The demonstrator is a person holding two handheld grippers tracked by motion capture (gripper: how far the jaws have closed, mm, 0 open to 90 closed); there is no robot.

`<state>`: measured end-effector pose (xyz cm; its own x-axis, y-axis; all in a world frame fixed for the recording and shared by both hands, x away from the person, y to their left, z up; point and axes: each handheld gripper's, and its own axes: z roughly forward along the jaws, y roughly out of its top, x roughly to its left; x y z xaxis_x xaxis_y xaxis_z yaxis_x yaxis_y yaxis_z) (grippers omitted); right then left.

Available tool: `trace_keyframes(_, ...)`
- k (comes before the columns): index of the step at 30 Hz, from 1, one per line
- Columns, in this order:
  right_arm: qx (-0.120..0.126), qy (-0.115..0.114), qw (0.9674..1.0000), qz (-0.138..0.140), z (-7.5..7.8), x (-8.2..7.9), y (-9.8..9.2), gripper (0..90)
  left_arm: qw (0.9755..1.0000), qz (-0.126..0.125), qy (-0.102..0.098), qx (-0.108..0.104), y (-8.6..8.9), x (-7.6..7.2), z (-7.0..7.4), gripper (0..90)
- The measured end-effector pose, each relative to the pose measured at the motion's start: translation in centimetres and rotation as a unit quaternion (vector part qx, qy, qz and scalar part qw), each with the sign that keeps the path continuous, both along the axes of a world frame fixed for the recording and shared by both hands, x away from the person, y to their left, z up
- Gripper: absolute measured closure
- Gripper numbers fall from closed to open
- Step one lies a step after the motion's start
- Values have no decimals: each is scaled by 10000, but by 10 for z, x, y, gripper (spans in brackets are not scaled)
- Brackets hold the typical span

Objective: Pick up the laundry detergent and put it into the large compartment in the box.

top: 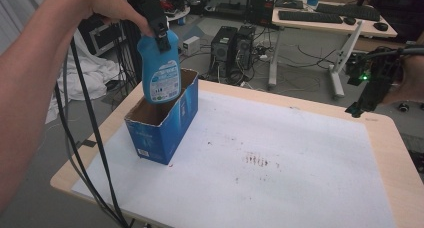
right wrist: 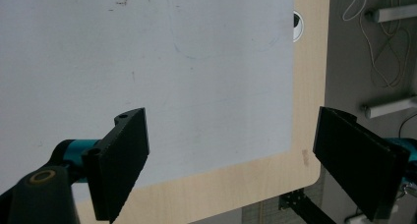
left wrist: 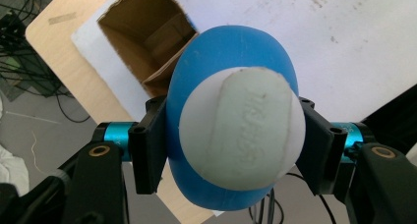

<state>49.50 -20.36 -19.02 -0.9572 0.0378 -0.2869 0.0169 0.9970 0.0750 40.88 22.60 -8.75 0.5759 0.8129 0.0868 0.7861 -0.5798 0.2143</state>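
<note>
Item: blue plastic bottle with a white cap and a printed label (top: 161, 70). Held upright, cap end up, directly above the open top of the blue cardboard box with a brown inside (top: 162, 123); its base hangs at about the level of the box's rim, and whether it touches the cardboard cannot be told.

Holder: left gripper (top: 161, 30), clamped on the bottle's neck from above. In the left gripper view the black jaws press against both flanks of the bottle (left wrist: 231, 135), just below the white cap, which faces the camera; the bottle sits squarely between them.

Landmark: the box stands near the far left corner of the pale wooden table (top: 385, 138), on the white sheet (top: 280, 163) that covers most of the tabletop.

High view adds: the label on the bottle's side, the box's blue outer walls, brownish stains on the sheet to the right of the box.

Left gripper view adds: the box's brown interior (left wrist: 147, 37) seen from above, beyond the bottle.

Right gripper (top: 372, 85): well apart from the box, over the table's far right edge. In the right gripper view its jaws stand wide apart with nothing between them (right wrist: 231, 155), above a rounded table corner.
</note>
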Motion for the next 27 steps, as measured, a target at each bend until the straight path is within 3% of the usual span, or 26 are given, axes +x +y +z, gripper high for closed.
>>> trace_keyframes(7,-11,1,10000,17,-2,0,2,129,10000,54,28,71,12,1,-5,377)
trace_keyframes(14,-33,27,10000,-5,-4,1,2,129,9999,20,140,65,16,5,-24,377)
trace_keyframes(19,-42,20,10000,-12,-6,1,1,129,9997,-24,236,55,17,9,-50,377)
trace_keyframes(27,-66,19,10000,1,-7,1,2,129,9994,-112,322,64,17,10,-76,377)
